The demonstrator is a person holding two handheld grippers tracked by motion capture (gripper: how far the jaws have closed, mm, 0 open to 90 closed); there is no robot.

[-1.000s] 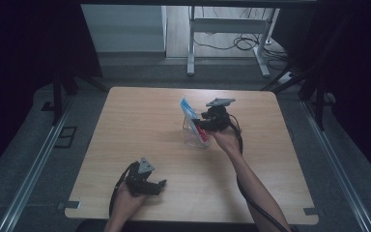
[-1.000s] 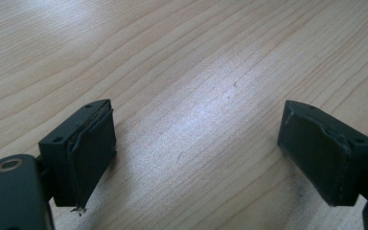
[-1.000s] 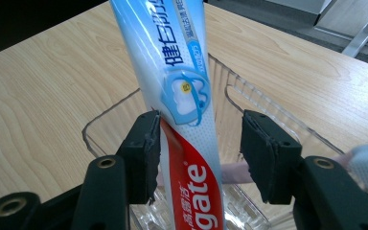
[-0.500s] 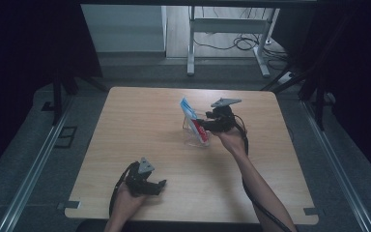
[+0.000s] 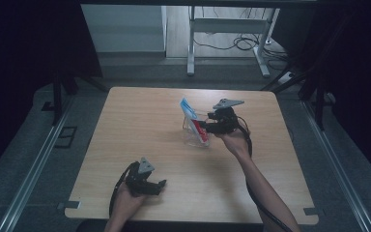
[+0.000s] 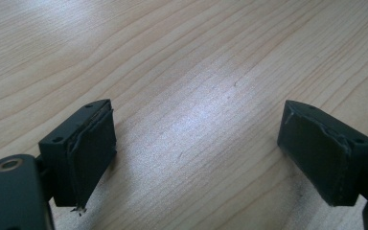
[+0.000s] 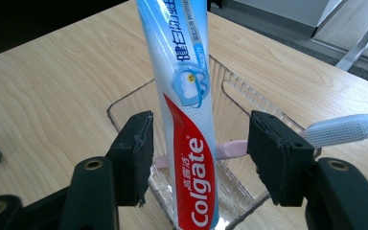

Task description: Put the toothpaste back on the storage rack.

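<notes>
Left gripper (image 5: 160,184) resting near the light wooden table's (image 5: 140,121) front edge, jaws wide and empty, white-blue-red Colgate toothpaste tube (image 7: 184,120) upright in clear ribbed plastic tray (image 7: 242,93) at table centre beside pink-handled toothbrush (image 7: 338,130), right gripper (image 7: 199,153) flanking the tube, jaws just opened, pads clear of it.

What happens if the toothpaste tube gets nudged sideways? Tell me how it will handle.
The toothpaste tube stands tall and narrow in the clear holder, so a nudge near the top would probably tip it. Its glossy skin looks slippery and soft, likely to dent rather than resist. The right gripper, whose jaws have just been opening, flanks it without pressing, so nothing steadies it.
</notes>
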